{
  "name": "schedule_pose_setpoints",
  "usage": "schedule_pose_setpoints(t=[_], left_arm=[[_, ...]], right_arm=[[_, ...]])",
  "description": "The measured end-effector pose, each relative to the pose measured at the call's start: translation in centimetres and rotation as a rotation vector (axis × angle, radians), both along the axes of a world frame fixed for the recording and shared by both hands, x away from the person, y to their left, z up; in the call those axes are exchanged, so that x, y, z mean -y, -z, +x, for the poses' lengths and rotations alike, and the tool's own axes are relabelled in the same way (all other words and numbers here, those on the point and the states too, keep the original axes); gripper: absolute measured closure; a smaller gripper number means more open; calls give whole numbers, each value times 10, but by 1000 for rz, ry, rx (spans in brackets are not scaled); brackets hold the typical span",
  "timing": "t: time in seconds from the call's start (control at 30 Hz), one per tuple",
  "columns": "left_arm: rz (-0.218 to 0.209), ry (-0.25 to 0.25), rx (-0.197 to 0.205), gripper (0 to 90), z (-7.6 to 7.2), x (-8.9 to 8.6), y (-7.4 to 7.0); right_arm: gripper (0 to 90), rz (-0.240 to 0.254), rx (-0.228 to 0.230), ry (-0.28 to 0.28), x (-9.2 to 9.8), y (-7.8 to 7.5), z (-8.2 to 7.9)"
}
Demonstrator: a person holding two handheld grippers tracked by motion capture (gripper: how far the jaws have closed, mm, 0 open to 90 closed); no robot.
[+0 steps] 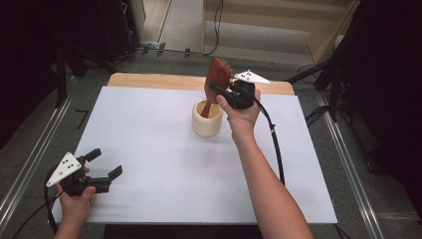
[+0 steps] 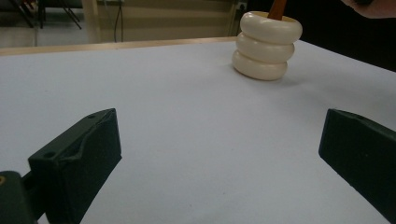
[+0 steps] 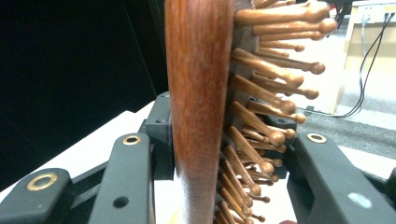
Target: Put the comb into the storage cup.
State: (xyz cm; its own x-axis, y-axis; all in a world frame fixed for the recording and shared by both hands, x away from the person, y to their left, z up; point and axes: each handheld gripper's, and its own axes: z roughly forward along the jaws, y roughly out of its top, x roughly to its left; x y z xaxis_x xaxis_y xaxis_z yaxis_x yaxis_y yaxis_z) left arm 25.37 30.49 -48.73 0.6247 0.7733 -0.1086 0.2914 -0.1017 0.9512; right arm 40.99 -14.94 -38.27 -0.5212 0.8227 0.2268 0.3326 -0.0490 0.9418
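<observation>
A reddish wooden hairbrush [image 1: 218, 74] stands nearly upright with its handle end inside a cream ribbed cup [image 1: 207, 119] at the table's far middle. My right gripper [image 1: 215, 88] is shut on the brush head, just above the cup. In the right gripper view the black jaws press the brush's wooden back [image 3: 201, 93] from one side and its pins from the other. My left gripper [image 1: 106, 163] rests near the front left corner, open and with nothing in it. In the left gripper view the cup [image 2: 266, 46] stands far off, with the brush handle [image 2: 277, 8] poking out of it.
The white table top [image 1: 164, 164] has a wooden strip [image 1: 149, 79] along its far edge. A black cable [image 1: 276, 144] trails from the right gripper over the table's right side. Metal rails run along the floor on both sides.
</observation>
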Motion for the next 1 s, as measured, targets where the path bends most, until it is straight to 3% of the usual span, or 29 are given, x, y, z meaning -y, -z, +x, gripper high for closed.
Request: schedule_pose_setpoints(t=[0.73,1.0], left_arm=[[-6,3,0,0,0,-1,0],[-5,5,1,0,0,-1,0]], right_arm=[[551,14,-53,0,-9,30,7],[551,44,-67,4,-8,38,7]])
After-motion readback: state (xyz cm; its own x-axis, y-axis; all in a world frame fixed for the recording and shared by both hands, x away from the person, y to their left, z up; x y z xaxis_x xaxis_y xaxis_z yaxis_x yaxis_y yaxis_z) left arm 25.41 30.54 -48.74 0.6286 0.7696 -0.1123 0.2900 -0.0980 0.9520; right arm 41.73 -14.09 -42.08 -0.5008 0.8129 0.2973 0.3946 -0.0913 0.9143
